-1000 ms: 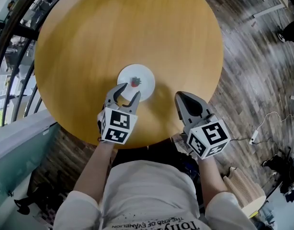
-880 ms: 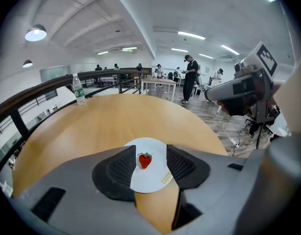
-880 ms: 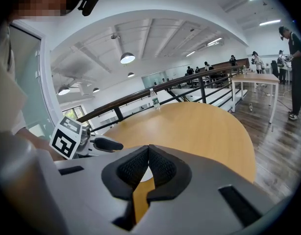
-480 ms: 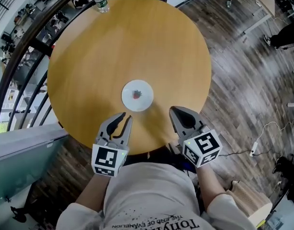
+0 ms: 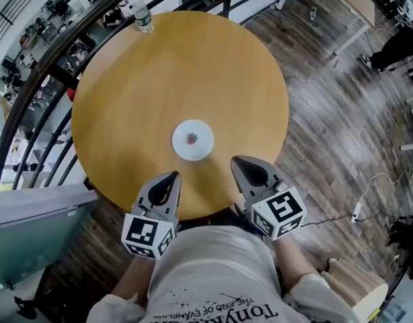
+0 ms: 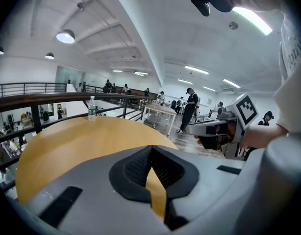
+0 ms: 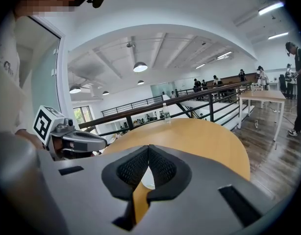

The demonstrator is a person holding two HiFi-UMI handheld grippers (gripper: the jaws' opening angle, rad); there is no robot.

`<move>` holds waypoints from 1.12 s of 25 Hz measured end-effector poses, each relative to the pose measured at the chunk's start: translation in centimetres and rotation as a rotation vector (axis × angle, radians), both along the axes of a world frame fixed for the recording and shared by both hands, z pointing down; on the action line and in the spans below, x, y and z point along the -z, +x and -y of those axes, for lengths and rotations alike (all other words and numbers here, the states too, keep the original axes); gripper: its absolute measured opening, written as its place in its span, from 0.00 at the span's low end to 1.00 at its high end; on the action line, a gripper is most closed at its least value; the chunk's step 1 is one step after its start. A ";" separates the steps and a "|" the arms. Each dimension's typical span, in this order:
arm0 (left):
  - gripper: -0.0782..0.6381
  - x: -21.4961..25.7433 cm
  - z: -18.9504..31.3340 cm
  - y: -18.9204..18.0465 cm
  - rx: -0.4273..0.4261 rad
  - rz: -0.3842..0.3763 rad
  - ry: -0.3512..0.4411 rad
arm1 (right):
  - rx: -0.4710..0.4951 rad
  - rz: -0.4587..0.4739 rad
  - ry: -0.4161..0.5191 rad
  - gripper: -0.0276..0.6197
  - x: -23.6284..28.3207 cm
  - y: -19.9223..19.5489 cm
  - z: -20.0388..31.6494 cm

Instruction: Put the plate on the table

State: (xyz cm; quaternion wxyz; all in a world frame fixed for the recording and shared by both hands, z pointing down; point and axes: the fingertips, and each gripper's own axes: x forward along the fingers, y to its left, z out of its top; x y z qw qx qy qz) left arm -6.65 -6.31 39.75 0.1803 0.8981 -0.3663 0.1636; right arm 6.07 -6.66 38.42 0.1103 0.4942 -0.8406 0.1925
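Observation:
A small white plate (image 5: 192, 140) with a red mark at its middle lies flat on the round wooden table (image 5: 126, 99), a little nearer my side than the table's centre. Both grippers hang over the table's near edge, apart from the plate. My left gripper (image 5: 171, 177) is shut with nothing in it, its pads meeting tip to tip in the left gripper view (image 6: 150, 149). My right gripper (image 5: 237, 161) is also shut and empty. Through its jaws in the right gripper view a sliver of the plate (image 7: 146, 180) shows.
A clear water bottle (image 5: 143, 17) stands at the table's far edge by a dark railing (image 5: 38, 66). Wood-plank floor (image 5: 341, 113) surrounds the table, with a white cable (image 5: 368, 180) at the right. People and desks stand far off in the gripper views.
The left gripper drew back from the plate toward me and its jaws went from wide open to shut. The plate stays on the table. The right gripper also pulled back slightly.

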 end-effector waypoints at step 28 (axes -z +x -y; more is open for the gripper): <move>0.14 1.8 0.7 -0.7 0.011 0.005 0.031 | 0.035 -0.002 -0.008 0.07 1.3 -1.1 0.1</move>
